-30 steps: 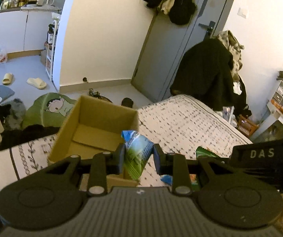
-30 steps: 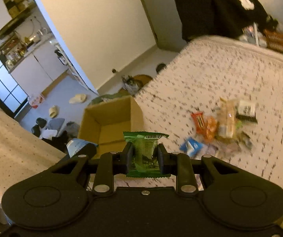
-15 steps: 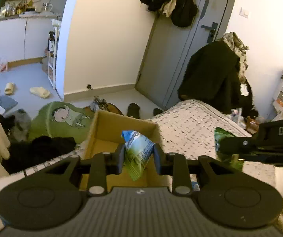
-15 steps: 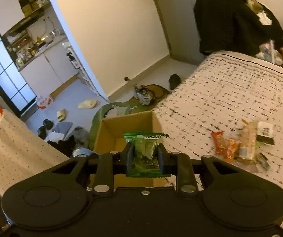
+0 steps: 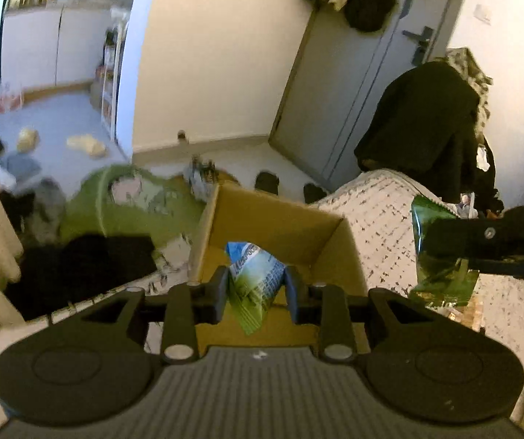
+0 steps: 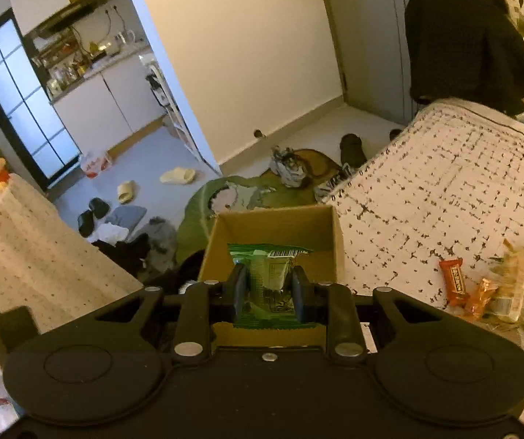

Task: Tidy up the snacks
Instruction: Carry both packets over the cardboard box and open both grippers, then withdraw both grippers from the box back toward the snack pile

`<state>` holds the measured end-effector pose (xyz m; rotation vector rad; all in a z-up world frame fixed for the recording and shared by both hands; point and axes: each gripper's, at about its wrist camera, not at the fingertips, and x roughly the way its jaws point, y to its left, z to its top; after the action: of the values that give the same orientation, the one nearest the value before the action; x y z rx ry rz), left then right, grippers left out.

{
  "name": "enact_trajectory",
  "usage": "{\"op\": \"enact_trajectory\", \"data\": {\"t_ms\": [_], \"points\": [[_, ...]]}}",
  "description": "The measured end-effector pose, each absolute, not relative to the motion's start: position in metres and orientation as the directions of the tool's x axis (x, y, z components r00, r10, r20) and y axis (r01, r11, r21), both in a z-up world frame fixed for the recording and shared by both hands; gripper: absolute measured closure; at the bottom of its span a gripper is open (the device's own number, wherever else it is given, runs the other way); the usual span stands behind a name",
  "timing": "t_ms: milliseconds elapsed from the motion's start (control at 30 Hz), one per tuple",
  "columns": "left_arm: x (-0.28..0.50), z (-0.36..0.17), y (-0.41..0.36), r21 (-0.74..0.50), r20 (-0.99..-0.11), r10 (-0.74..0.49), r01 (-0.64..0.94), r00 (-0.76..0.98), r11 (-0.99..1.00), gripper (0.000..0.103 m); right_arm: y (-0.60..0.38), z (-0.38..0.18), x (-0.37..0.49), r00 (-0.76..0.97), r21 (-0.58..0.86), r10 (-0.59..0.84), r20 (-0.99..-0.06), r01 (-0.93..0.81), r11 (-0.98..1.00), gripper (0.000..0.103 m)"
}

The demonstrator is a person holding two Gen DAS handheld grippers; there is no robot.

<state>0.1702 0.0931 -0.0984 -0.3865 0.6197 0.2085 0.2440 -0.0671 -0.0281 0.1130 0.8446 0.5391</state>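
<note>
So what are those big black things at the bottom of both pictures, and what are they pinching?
Those are two grabbing tools that a person holds, one in each hand. Each has a small camera looking along its two fingers, so each picture is what one tool sees. The left tool pinches a blue and green snack packet. The right tool pinches a green snack packet. Both are pointed at an open cardboard box on a bed with a patterned cover. More snacks lie on the bed, waiting their turn.
</note>
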Motion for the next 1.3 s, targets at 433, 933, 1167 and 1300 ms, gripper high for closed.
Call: {"op": "enact_trajectory", "data": {"t_ms": [433,933,1167,1300], "points": [[0.163,-0.112,0.126,-0.395,-0.61,0.044,-0.353,0.791,0.848,0.056,-0.051,-0.056,0.258,0.471,0.331,0.485,-0.737,-0.375,0.866,0.074],[0.15,-0.087,0.13,-0.34,-0.594,0.147,-0.412,0.791,0.845,0.035,-0.099,-0.022,0.255,0.495,0.335,0.459,-0.738,-0.323,0.885,0.02],[0.144,-0.07,0.12,-0.289,-0.607,0.174,-0.419,0.776,0.861,0.031,-0.125,-0.009,0.246,0.464,0.339,0.47,-0.751,-0.34,0.877,0.004],[0.138,-0.058,0.102,-0.25,-0.594,0.194,-0.408,0.781,0.878,0.023,-0.144,-0.006,0.245,0.48,0.351,0.464,-0.745,-0.31,0.884,0.0]]}}
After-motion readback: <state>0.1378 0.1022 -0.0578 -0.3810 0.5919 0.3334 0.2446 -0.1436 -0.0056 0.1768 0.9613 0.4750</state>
